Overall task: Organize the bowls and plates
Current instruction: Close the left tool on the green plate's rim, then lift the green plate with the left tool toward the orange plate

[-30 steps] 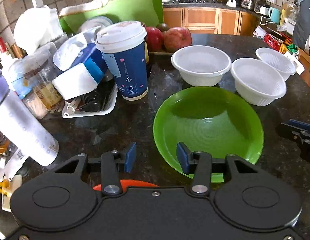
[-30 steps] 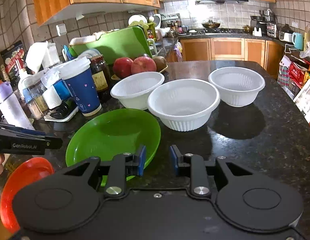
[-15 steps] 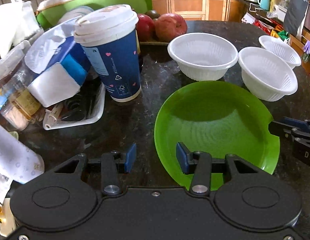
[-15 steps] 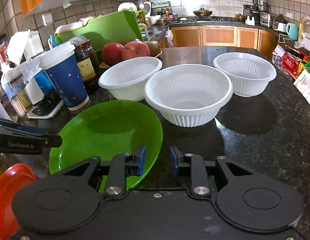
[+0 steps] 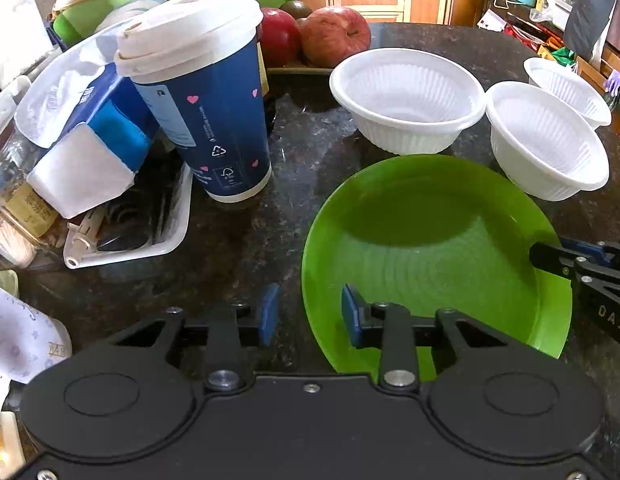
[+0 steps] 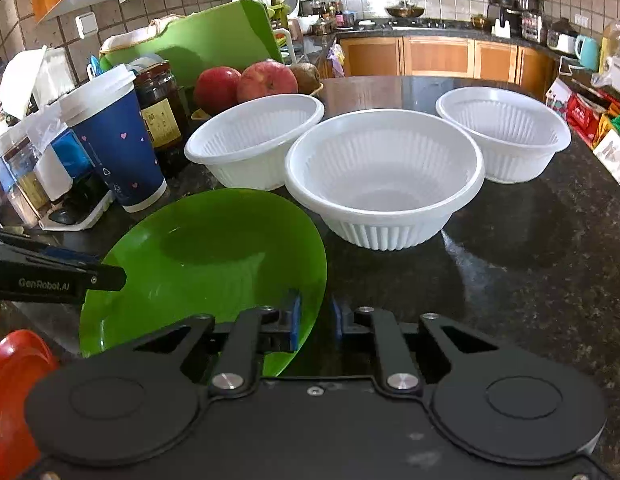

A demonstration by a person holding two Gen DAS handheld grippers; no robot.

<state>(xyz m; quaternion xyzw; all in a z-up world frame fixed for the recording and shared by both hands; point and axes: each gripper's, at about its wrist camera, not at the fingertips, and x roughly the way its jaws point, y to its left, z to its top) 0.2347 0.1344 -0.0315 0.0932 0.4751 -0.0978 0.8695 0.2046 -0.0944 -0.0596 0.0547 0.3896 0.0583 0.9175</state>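
Note:
A green plate lies on the dark stone counter, with three white ribbed bowls behind it. My left gripper straddles the plate's left rim. Its jaws are closing, and the pads stand a little apart from the rim. My right gripper is shut on the plate's right rim, one pad over the plate and one outside. In the left wrist view the right gripper sits on the far rim. A red plate shows at the lower left.
A blue paper cup with a white lid stands just left of the plate. Beside the cup are a white tray, tissue packs and jars. Red apples lie behind the bowls. The counter drops off at the right past the third bowl.
Both grippers came forward and down over the green plate's opposite rims. Both pairs of jaws have narrowed, the right pair onto the rim.

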